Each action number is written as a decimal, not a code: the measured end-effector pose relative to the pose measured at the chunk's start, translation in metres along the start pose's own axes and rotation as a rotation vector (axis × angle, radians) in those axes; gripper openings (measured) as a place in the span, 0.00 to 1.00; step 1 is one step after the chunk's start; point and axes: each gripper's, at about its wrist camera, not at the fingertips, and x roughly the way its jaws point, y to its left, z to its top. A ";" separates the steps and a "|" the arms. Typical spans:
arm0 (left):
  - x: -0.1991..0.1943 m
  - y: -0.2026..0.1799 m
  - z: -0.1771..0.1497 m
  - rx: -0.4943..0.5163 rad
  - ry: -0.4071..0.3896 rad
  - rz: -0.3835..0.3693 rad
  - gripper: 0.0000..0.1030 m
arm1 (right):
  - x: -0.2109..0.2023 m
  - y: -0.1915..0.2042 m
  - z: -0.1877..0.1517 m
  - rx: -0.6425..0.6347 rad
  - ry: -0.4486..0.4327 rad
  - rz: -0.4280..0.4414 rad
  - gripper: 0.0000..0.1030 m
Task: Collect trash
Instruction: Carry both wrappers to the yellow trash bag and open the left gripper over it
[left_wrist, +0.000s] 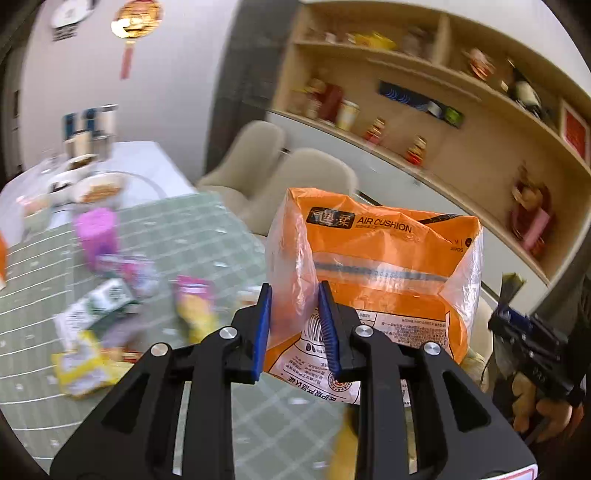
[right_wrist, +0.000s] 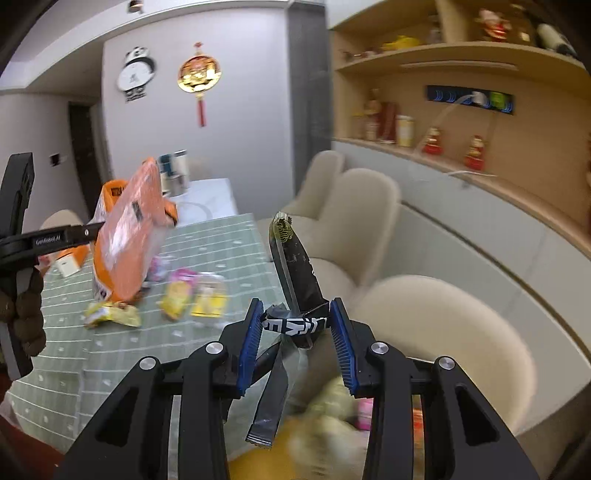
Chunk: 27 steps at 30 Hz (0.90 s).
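Note:
My left gripper (left_wrist: 295, 328) is shut on the clear edge of a big orange plastic bag (left_wrist: 376, 258) printed "AIR CUSHION", held up above the table. From the right wrist view the same bag (right_wrist: 129, 229) hangs at the left gripper (right_wrist: 96, 228). My right gripper (right_wrist: 295, 325) is shut on a crumpled black wrapper (right_wrist: 295, 266) that sticks up between the pads, with a silver strip dangling below. Its dark top (left_wrist: 511, 286) shows at the far right above the right gripper (left_wrist: 508, 325). Several blurred wrappers (left_wrist: 195, 306) (right_wrist: 177, 295) lie on the green checked tablecloth (left_wrist: 207, 236).
A pink cup (left_wrist: 96, 232), a green-white carton (left_wrist: 99, 306) and bowls of food (left_wrist: 96, 188) stand further along the table. Beige chairs (right_wrist: 443, 332) line the table's right side, with a wooden shelf (left_wrist: 443, 122) behind. Something yellow and blurred (right_wrist: 258, 461) lies below the right gripper.

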 end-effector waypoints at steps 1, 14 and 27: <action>0.010 -0.019 -0.002 0.018 0.016 -0.018 0.24 | -0.003 -0.013 -0.003 0.000 -0.001 -0.020 0.35; 0.106 -0.174 -0.037 0.205 0.220 -0.133 0.24 | -0.023 -0.143 -0.038 0.138 0.002 -0.146 0.35; 0.162 -0.236 -0.080 0.306 0.332 -0.134 0.26 | -0.040 -0.172 -0.068 0.200 0.024 -0.169 0.35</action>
